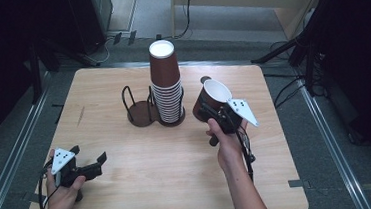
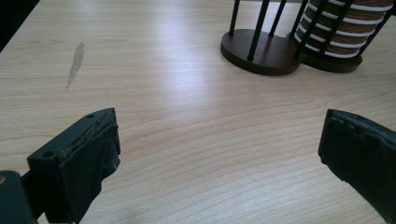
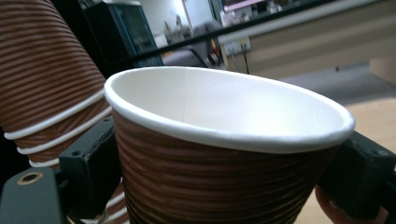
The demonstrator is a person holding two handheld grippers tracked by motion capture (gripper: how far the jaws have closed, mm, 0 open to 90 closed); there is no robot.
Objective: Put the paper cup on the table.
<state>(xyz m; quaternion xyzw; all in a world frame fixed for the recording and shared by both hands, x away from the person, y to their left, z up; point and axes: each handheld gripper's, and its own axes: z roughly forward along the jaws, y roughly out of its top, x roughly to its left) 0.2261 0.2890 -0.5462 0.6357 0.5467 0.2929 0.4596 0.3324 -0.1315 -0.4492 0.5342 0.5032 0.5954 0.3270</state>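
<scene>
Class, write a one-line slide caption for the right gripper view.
Right tool clamps a ribbed brown paper cup, white inside, beside the cup stack.

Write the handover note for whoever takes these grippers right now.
Right gripper: shut on one brown paper cup, held tilted above the table, just right of the cup stack.
Left gripper: open, holding nothing, low over the near left of the table.
The stack stands in the right ring of the dark two-ring holder; the left ring holds no cups.
Done: one cup is in hand, apart from the stack.
Left: probably setting it in the holder, though which ring is unclear.
</scene>
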